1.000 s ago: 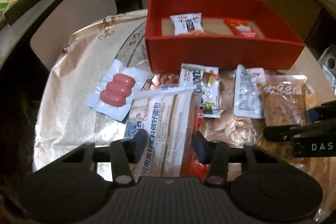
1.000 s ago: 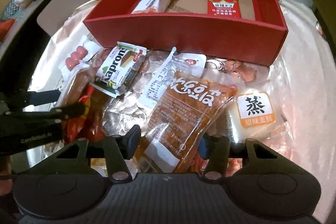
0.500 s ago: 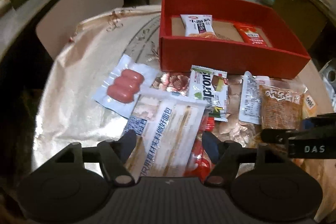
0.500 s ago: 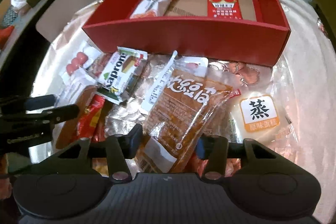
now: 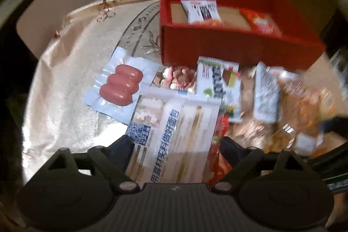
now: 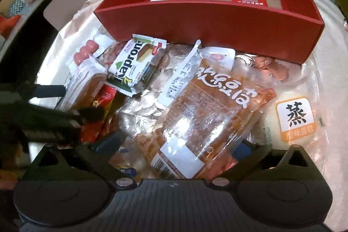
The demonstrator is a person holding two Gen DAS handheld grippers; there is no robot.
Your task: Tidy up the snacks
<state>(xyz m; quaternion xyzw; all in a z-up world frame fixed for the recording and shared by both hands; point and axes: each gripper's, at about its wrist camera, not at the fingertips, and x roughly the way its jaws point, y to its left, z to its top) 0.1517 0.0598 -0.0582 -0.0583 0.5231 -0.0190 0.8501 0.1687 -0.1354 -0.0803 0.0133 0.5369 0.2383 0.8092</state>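
Jaws on both my grippers have just been opening: the left gripper [image 5: 175,141] straddles the long bread pack [image 5: 174,134], the right gripper [image 6: 180,142] the brown tofu pack [image 6: 208,114], neither pinched, both lying before the red box [image 6: 217,21]. I'd centre each pack between the pads and close gently across its width, since the film looks slippery.

Dim warm light, glare on wrappers, blurred left view, fisheye-dark edges

Red box [image 6: 217,23], pink sausages [image 5: 121,88]
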